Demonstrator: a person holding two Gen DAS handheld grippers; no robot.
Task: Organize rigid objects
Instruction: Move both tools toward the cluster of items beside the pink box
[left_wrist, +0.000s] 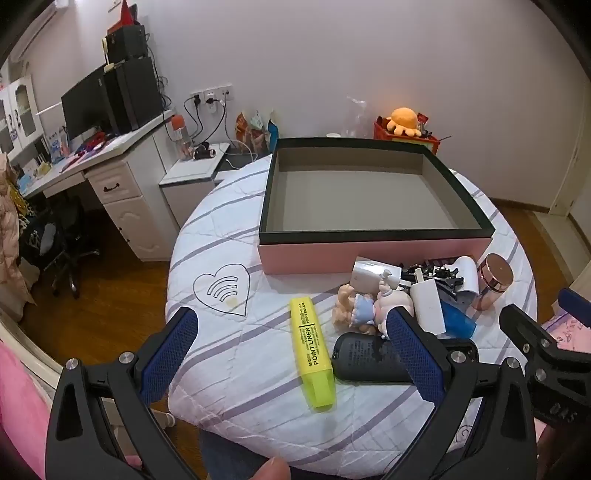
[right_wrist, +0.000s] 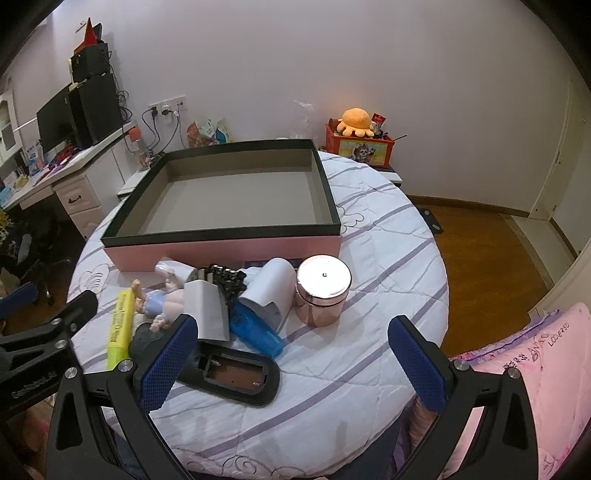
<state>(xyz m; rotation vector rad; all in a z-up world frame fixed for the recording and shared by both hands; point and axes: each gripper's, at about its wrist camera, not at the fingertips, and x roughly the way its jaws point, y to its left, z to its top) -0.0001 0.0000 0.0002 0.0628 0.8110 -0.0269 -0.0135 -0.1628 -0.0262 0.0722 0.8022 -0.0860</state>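
Both of your grippers hang over the near edge of the quilted table with nothing in them: the left gripper (left_wrist: 291, 354) has its jaws spread wide above the yellow highlighter (left_wrist: 312, 352), and the right gripper (right_wrist: 291, 363) stands just as wide over the black remote (right_wrist: 236, 373). The things you are to sort lie in a heap on the quilt (right_wrist: 369, 369), just in front of the pink box (right_wrist: 225, 254), whose inside is bare.

Watch the pile. The doll (left_wrist: 364, 306), the white blocks, the blue lighter (right_wrist: 255, 328) and the black clips (right_wrist: 225, 278) lean on each other, so pulling one out may drag or tip its neighbours. The shiny jar (right_wrist: 323, 290) is smooth and round; a grip off its middle could let it slip, and once on its side it could roll toward the table's edge. The remote lies near that edge, so a push rather than a clean pinch may send it off.

The right view shows the remote's battery bay open and springs bare; the left view shows only its dark body (left_wrist: 373, 360) with small print. The left view alone lets you read the highlighter's label and shows a fingertip at the bottom edge.
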